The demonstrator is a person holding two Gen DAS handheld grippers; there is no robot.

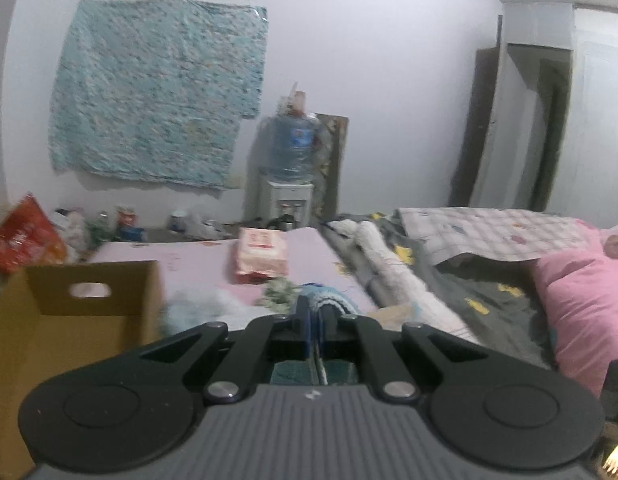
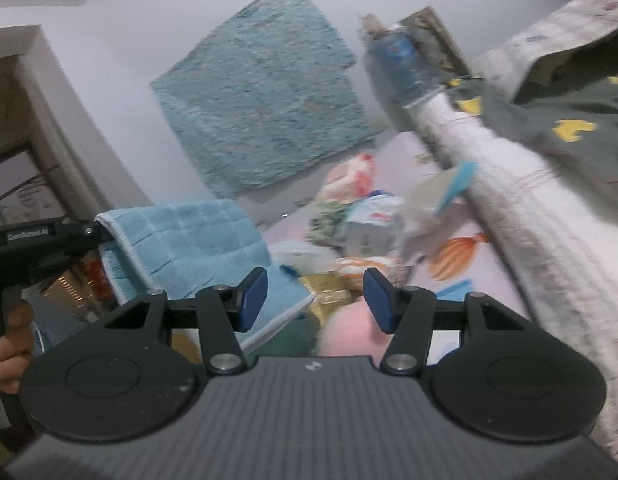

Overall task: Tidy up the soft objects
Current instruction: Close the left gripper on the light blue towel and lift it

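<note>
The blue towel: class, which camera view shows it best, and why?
The right wrist view: the blue towel hangs spread out from the left gripper. In the left wrist view only a bunched edge shows, pinched between shut fingers.

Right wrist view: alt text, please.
The open right gripper hovers over a bed cluttered with packets. At left, the left gripper holds a hanging light blue towel. A teal cloth is on the white wall.

Cardboard box [image 1: 89, 300] stands left of tissue pack [image 1: 261, 256] on bed [image 1: 197, 256].
</note>
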